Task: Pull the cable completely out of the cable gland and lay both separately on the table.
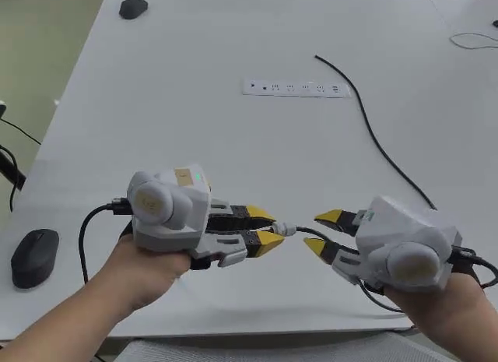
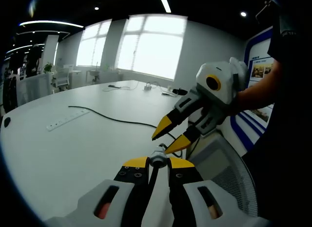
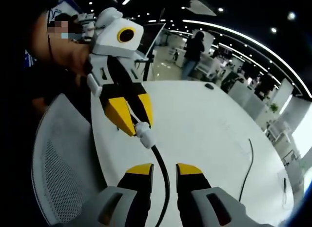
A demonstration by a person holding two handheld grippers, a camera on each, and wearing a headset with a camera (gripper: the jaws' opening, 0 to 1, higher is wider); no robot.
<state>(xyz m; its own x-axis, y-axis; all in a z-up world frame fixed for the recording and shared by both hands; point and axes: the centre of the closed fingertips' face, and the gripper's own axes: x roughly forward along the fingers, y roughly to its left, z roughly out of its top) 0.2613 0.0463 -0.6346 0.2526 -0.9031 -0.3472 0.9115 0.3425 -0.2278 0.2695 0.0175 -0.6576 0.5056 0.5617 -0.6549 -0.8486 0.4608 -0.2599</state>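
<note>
Head view, left gripper: jaws clamped on the cable gland, held above the table near its 6 o'clock edge.
Head view, right gripper: at the gland's 3 o'clock, jaws spread, the cable running between them.
Head view, far side: power strip at 12 o'clock.
Left gripper view: gland pinched at its own jaw tips; the right gripper gapes at 1 o'clock.
Right gripper view: cable still seated in the white gland at 11 o'clock; it passes loosely through this gripper's own gap.
</note>
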